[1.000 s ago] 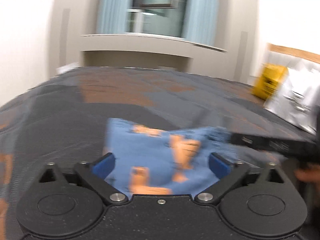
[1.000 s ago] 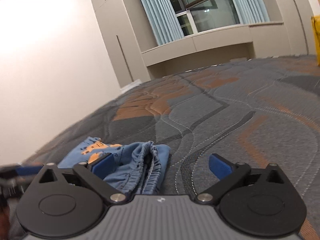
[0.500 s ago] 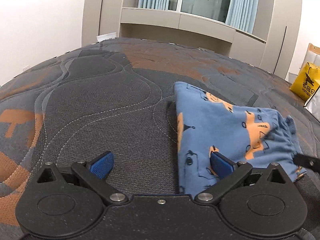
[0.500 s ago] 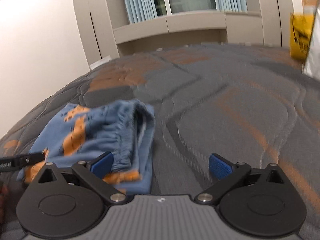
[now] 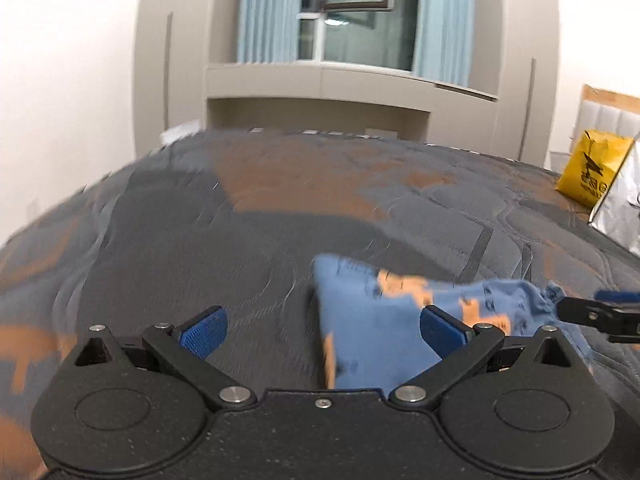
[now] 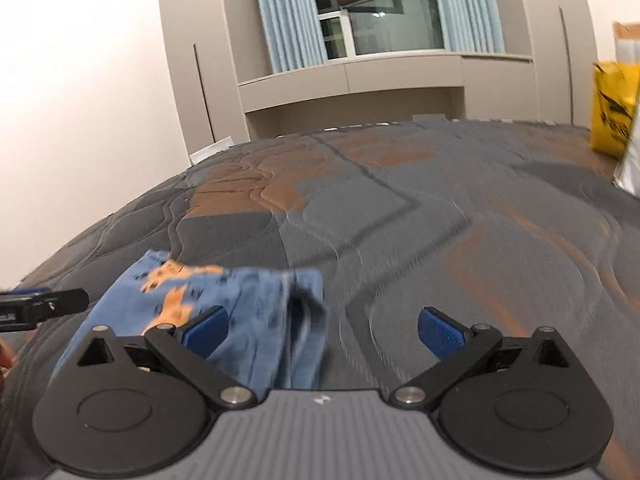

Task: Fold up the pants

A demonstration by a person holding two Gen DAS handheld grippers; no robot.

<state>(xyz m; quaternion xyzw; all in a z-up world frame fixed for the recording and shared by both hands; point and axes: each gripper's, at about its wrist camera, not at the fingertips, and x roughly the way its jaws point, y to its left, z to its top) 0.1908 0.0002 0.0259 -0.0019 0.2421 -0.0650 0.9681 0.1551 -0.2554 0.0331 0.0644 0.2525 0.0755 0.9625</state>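
Small blue pants with orange prints (image 5: 384, 320) lie folded in a compact pile on the grey and orange quilted mattress (image 5: 248, 248). My left gripper (image 5: 320, 334) is open and empty, hovering just left of the pile, its right pad over the cloth. My right gripper (image 6: 322, 330) is open and empty, just right of the pants (image 6: 256, 312); the elastic waistband end faces it. Each gripper's fingers show at the edge of the other's view, the right fingers (image 5: 592, 314) and the left fingers (image 6: 44, 304).
A yellow bag (image 5: 592, 168) and a silvery plastic package (image 5: 620, 208) stand at the mattress's far right. A beige built-in cabinet and a curtained window (image 5: 352, 12) are behind the bed. A white wall is to the left.
Both grippers have pulled back and tilted up from the pants, both views are blurred by motion. The pants lie where they were, both grippers stay open.
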